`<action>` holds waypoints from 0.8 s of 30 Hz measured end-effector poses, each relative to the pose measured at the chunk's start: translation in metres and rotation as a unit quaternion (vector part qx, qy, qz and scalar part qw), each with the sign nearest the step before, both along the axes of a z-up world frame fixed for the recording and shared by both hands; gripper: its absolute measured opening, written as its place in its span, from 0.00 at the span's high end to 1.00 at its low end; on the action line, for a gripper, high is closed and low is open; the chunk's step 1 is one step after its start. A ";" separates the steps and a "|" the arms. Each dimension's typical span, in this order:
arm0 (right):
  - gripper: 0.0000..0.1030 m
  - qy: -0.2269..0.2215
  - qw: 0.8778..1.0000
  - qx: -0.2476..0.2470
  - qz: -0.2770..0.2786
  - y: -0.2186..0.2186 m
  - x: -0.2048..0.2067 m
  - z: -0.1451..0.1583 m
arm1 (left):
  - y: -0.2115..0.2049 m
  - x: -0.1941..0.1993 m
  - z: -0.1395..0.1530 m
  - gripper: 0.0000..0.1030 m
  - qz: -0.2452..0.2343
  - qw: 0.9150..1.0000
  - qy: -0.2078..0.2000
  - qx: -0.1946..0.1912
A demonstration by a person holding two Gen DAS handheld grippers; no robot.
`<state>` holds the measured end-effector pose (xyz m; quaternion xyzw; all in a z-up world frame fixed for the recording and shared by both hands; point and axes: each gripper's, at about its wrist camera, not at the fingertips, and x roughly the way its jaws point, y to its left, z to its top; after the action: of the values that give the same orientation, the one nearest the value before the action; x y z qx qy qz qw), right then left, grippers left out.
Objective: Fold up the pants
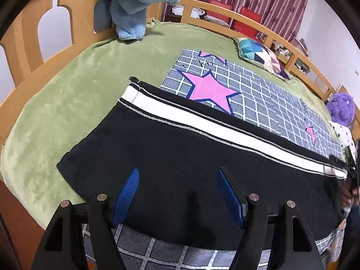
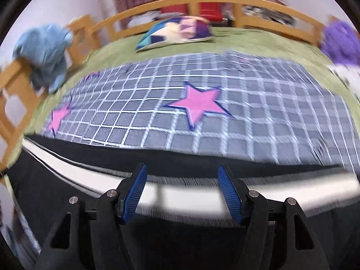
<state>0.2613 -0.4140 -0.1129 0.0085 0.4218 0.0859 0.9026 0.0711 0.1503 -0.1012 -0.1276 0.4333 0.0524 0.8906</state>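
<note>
Black pants (image 1: 171,157) with a white side stripe (image 1: 202,126) lie flat on the bed, partly over a grey checked sheet with pink stars (image 1: 258,99). My left gripper (image 1: 177,173) is open above the pants near the cuff end, holding nothing. In the right wrist view, which is blurred, the pants (image 2: 67,193) and their white stripe (image 2: 193,198) lie below my right gripper (image 2: 182,171), which is open and empty.
A green blanket (image 1: 78,85) covers the bed. A wooden rail (image 1: 258,27) runs round it. A blue plush (image 1: 135,6) hangs at the headboard. A patterned pillow (image 1: 263,56) and a purple plush (image 1: 340,108) lie at the far side.
</note>
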 end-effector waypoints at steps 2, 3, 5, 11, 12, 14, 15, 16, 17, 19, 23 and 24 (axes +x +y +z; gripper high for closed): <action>0.37 0.013 1.000 0.001 0.012 0.007 0.019 -0.007 | 0.000 0.003 -0.006 0.32 -0.003 1.000 0.003 0.010; 0.37 0.033 0.999 0.011 0.022 0.008 0.029 -0.013 | 0.000 0.005 -0.009 0.32 -0.003 1.000 0.006 0.013; 0.37 0.078 0.996 0.020 0.043 0.010 0.041 -0.026 | 0.001 0.006 -0.014 0.32 -0.004 1.000 0.007 0.009; 0.34 0.088 0.990 -0.038 0.105 0.029 0.033 -0.027 | 0.009 0.011 -0.020 0.32 -0.001 1.000 0.007 -0.015; 0.42 0.091 0.988 -0.052 0.109 0.030 0.032 -0.031 | 0.009 0.012 -0.019 0.32 -0.002 1.000 0.006 -0.015; 0.84 0.093 0.983 -0.099 0.124 0.037 0.031 -0.038 | 0.011 0.014 -0.013 0.32 -0.006 1.000 0.002 -0.003; 0.92 0.093 0.981 -0.103 0.136 0.038 0.028 -0.038 | 0.012 0.014 -0.010 0.32 -0.007 1.000 0.000 0.003; 0.94 0.087 0.980 -0.108 0.140 0.041 0.026 -0.035 | 0.013 0.014 -0.005 0.32 -0.008 1.000 -0.005 0.012; 0.96 0.076 0.981 -0.116 0.138 0.042 0.023 -0.030 | 0.015 0.014 -0.001 0.32 -0.009 1.000 -0.009 0.019; 0.96 0.043 0.986 -0.100 0.123 0.041 0.020 -0.013 | 0.019 0.016 0.006 0.32 -0.012 0.999 -0.014 0.030; 0.96 0.017 0.995 -0.050 0.081 0.031 0.029 0.000 | 0.027 0.028 0.015 0.32 -0.009 0.999 -0.021 0.048; 0.96 0.026 0.995 -0.065 0.077 0.036 0.034 -0.009 | 0.029 0.033 0.016 0.32 -0.007 0.998 -0.022 0.050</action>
<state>0.2949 -0.3783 -0.1222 -0.0806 0.4491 0.1274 0.8806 0.1042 0.1792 -0.0854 -0.0812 0.4113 0.0648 0.9056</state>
